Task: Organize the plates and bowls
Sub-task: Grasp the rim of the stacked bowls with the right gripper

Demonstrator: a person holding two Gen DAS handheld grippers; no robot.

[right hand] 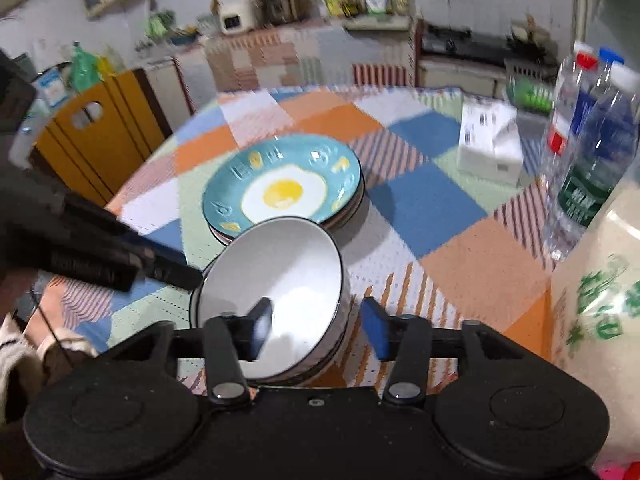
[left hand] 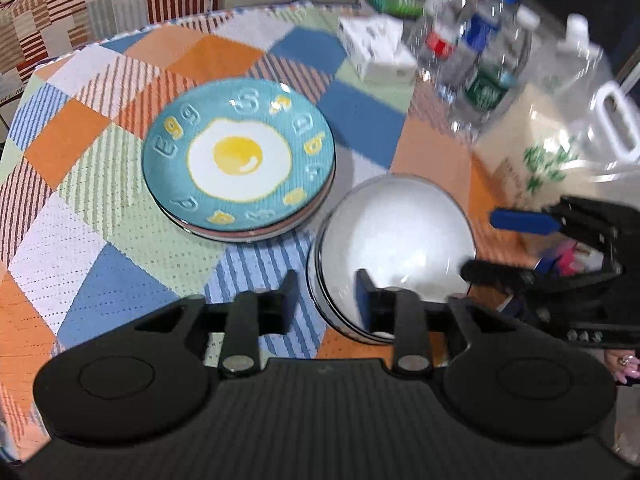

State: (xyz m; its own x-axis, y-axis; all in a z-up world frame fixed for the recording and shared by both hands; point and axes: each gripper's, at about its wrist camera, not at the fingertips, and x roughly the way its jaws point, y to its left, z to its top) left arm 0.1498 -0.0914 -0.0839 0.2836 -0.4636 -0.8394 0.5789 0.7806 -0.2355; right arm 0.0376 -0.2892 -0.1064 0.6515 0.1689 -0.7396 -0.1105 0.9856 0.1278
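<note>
The white bowls [right hand: 276, 300] sit nested in a short stack on the patchwork tablecloth [left hand: 120, 248], just beside the stack of plates [left hand: 240, 152] whose top plate is teal with a fried egg painted on it. Rims of at least one more bowl show beneath the top one, and pinkish and dark plate edges show under the teal plate, though motion blur makes it hard to count either pile.

The right gripper [right hand: 318, 326] straddles the near rim of the bowl stack with its jaws apart; a clear gap shows between the blue pad and the bowl's wall, so it is released rather than gripping. The left gripper [left hand: 326, 294] is likewise unclenched: one finger stands inside the bowl's edge, the other outside over the cloth, and neither seems to press on the rim.

As a judgement, the sorting looks close to finished: plates form one pile, bowls another, and no loose dish lies elsewhere on the visible table (the far side is out of sight in both views). What may remain is backing both grippers clear.

Around them stand a white carton [right hand: 490, 148], several water bottles [left hand: 472, 60] and a printed plastic bag [right hand: 600, 312].
</note>
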